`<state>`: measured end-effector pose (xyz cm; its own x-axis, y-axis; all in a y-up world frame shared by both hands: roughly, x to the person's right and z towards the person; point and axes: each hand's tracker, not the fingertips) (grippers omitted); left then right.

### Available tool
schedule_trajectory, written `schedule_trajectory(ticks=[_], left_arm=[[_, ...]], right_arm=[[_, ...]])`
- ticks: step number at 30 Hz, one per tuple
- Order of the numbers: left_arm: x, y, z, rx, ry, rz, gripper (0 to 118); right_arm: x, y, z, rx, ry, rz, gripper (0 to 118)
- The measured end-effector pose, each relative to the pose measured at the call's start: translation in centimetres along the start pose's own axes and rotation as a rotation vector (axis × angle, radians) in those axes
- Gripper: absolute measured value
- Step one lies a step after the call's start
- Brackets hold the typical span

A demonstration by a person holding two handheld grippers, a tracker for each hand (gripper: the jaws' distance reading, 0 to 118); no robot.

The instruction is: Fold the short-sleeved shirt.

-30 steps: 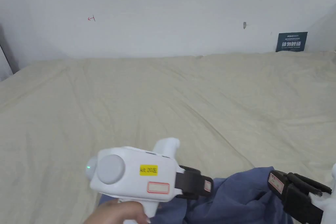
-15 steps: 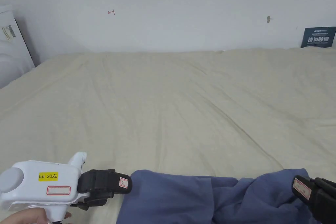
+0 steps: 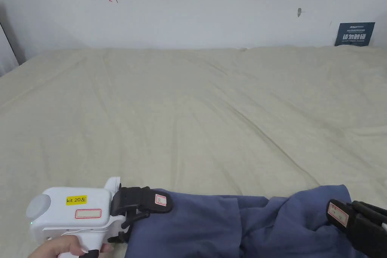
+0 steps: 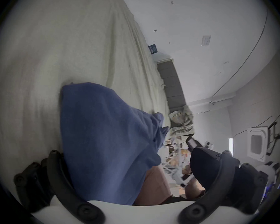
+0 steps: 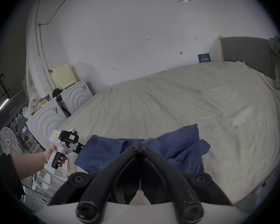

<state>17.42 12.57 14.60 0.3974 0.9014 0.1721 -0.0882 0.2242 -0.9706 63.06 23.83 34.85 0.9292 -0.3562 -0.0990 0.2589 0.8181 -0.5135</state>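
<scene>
Blue short-sleeved cotton shirt [image 3: 242,224] lies crumpled at the near edge of the wide bed with the cream sheet [image 3: 196,111], pulled into a rough band between the two tools. From the left black-jawed, white-bodied gripper [image 3: 151,204] outward: in the left gripper view the cloth [image 4: 107,138] runs in between the jaws, which stand well apart with one hidden under the fabric, so whether both press on it cannot be told. The right black-jawed gripper [image 5: 140,144] has its jaws drawn together at the tips, right at a bunched fold of the shirt [image 5: 152,146]; whether cloth is pinched there I cannot tell. The step in hand looks like spreading the garment flat before any fold. To do it well, each tool should hold a single layer at a true corner or shoulder seam, not a bunch; the hands should then draw apart along the near edge until the middle wrinkles go, and carry the shirt farther onto the sheet so that nothing hangs off the bed.
</scene>
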Motion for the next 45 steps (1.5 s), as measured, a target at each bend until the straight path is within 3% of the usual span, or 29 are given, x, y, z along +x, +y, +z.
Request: schedule_trajectory(ticks=[1, 2, 3, 4, 5, 8, 12, 19, 21, 28, 36, 37, 40, 41, 43, 45], left_arm=[[0.7, -0.2, 0.2, 0.018, 0.046, -0.029, 113], [1.2, -0.2, 0.4, 0.037, 0.11, -0.066, 91], [1.7, -0.2, 0.5, 0.046, 0.186, -0.103, 61], [2.3, -0.9, 0.6, 0.049, 0.302, -0.131, 22], [2.4, -1.0, 0.4, 0.047, 0.379, -0.138, 13], [2.7, -0.9, 0.7, 0.054, 0.386, -0.194, 13], [5.9, -1.0, 1.3, 0.06, 0.56, -0.298, 13], [11.2, -0.6, 6.6, 0.124, 0.939, -0.311, 13], [13.0, -0.9, 6.9, 0.127, 0.988, -0.298, 13], [19.8, -1.1, -2.1, 0.011, 0.844, -0.375, 13], [21.3, -1.0, -18.5, -0.21, 0.639, -0.301, 13], [21.2, -1.1, -20.0, -0.222, 0.635, -0.305, 20], [21.1, -1.3, -22.2, -0.23, 0.463, -0.249, 93], [21.2, -1.1, -22.2, -0.214, 0.399, -0.232, 113], [21.6, -0.9, -21.3, -0.182, 0.327, -0.184, 115], [22.3, -0.7, -19.7, -0.142, 0.359, -0.212, 115]], right_arm=[[0.1, 0.0, 0.0, -0.001, -0.002, 0.001, 0], [0.1, 0.0, 0.0, -0.002, -0.005, 0.003, 0], [0.2, 0.0, 0.0, -0.004, -0.009, 0.004, 0], [0.3, 0.0, 0.0, -0.006, -0.009, 0.005, 0], [0.3, -0.1, -0.1, -0.009, -0.009, 0.002, 0], [0.5, -0.2, -0.2, -0.018, -0.011, -0.011, 0], [0.5, 0.0, -0.1, -0.018, -0.001, -0.01, 0], [1.2, 0.3, -0.3, 0.002, 0.031, 0.006, 0], [1.5, 0.3, -0.4, 0.006, 0.043, -0.008, 0], [3.2, 0.2, 0.1, 0.025, 0.068, -0.06, 0], [5.5, -0.1, 2.1, 0.051, 0.036, -0.097, 0], [5.8, -0.1, 2.4, 0.053, 0.026, -0.105, 0], [6.6, -0.3, 2.7, 0.053, 0.012, -0.134, 0], [6.8, -0.3, 2.8, 0.053, 0.011, -0.139, 0], [7.1, -0.3, 2.9, 0.055, 0.006, -0.143, 0], [7.3, -0.3, 2.8, 0.056, 0.0, -0.143, 0]])
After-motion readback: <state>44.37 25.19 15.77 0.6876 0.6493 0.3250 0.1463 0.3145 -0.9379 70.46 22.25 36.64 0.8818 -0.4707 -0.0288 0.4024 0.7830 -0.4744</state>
